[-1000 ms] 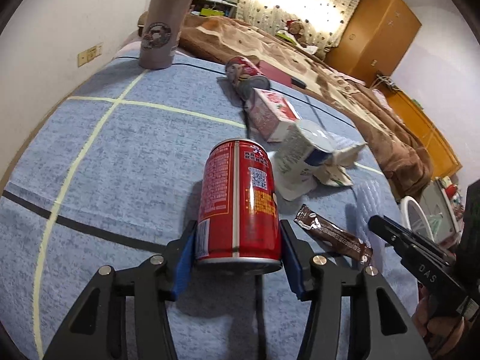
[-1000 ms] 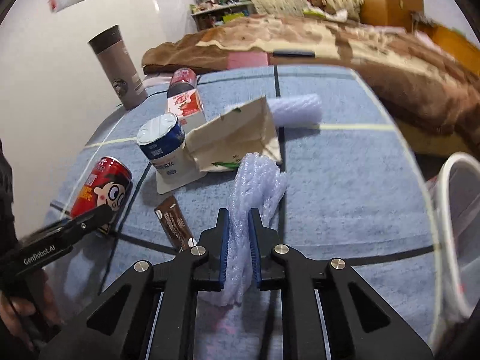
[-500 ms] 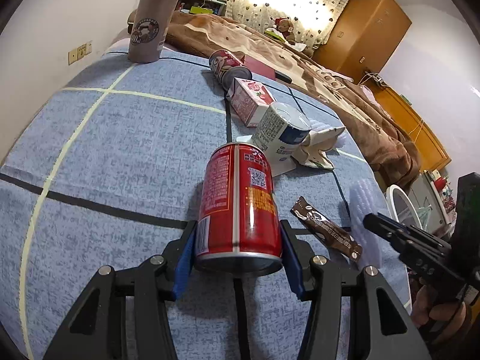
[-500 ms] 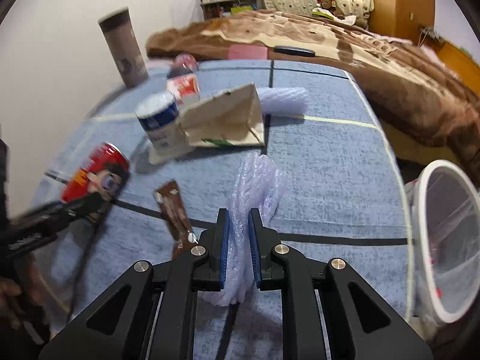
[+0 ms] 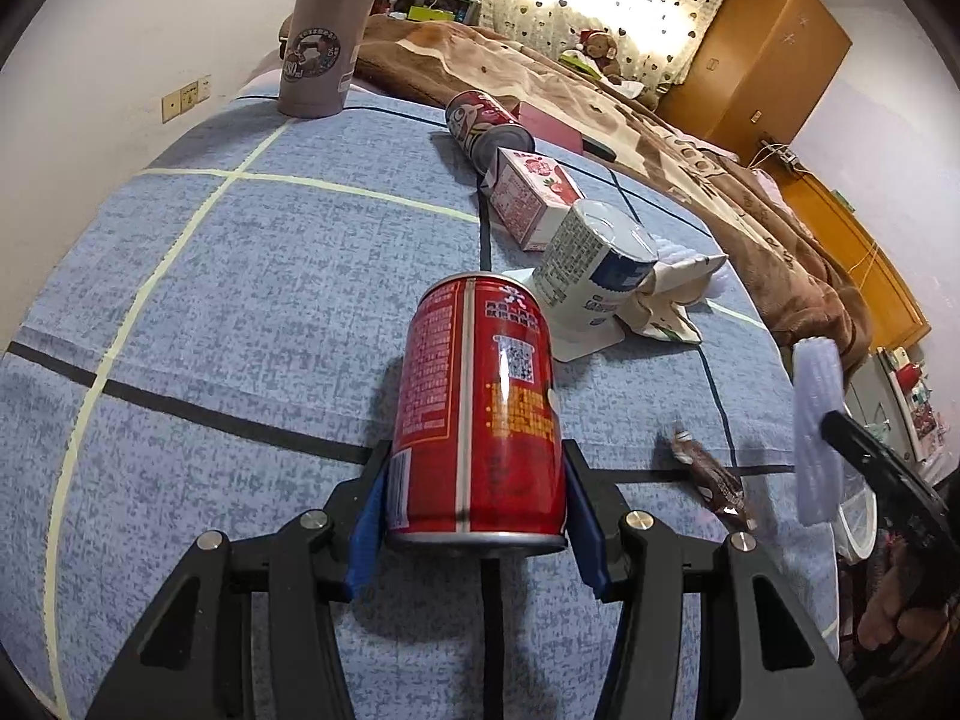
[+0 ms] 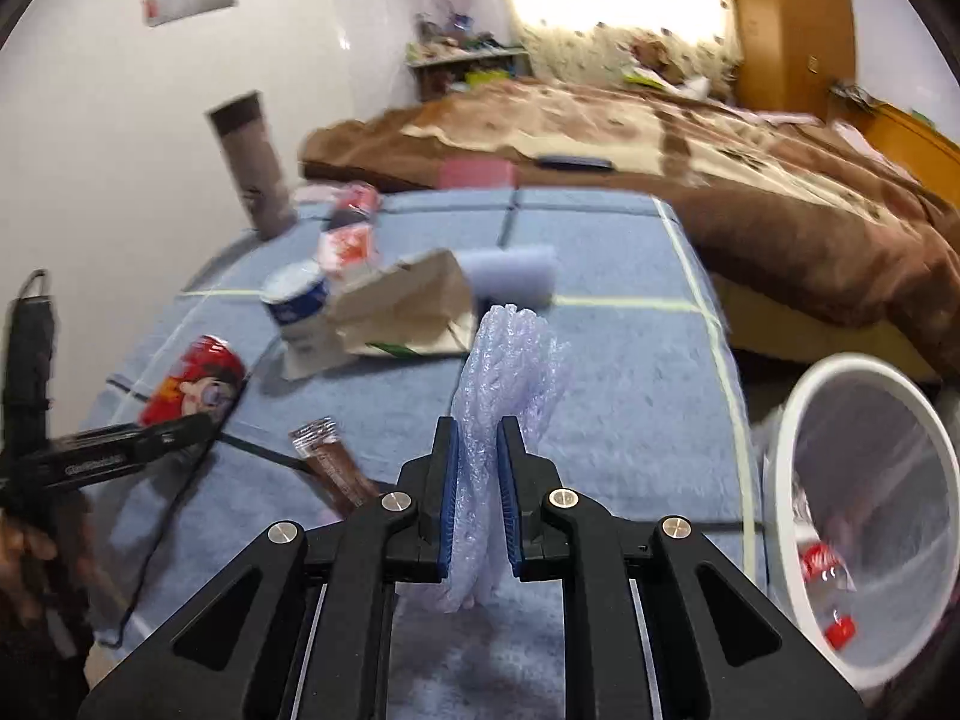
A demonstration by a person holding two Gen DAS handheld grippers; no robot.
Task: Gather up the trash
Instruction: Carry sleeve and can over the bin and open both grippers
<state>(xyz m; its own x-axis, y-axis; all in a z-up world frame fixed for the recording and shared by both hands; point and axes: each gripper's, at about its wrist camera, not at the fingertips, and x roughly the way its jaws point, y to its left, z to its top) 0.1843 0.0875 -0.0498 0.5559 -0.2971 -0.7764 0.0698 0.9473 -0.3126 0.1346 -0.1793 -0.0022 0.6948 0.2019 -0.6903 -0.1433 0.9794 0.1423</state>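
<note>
gripping a red can (image 5: 477, 414) in the left gripper (image 5: 477, 516), blue pads pressing on both sides near the can's lower rim, jaws partly spread to the can's width, can lying lengthwise out between the fingers above the blue blanket (image 5: 240, 300). pinching a strip of pale purple foam netting (image 6: 504, 372) in the right gripper (image 6: 478, 492), jaws nearly closed with the squashed foam between the pads, one end fanning out past the fingertips, the other hanging below them. showing again at the right edge of the left view as a pale strip (image 5: 815, 432) above a black finger. lying on the blanket between the two grippers: a brown snack wrapper (image 5: 711, 477), flat, close to a dark stripe. resting farther back, in a loose row: a white and blue cup (image 5: 600, 276) tipped on its side on a white card, a crumpled paper bag (image 5: 672, 300) touching it, a pink and white carton (image 5: 531, 198) just behind, a second red can (image 5: 486, 126) on its side behind the carton. standing upright at the far corner of the blanket by the wall: a tall grey tumbler (image 5: 327, 36). lying behind the paper bag in the right view: another piece of purple foam (image 6: 510, 270). standing off the blanket's right edge: a white-rimmed bin (image 6: 870, 504) with a clear liner, red and white scraps inside. spreading beyond: a brown bedcover (image 6: 720, 180).
</note>
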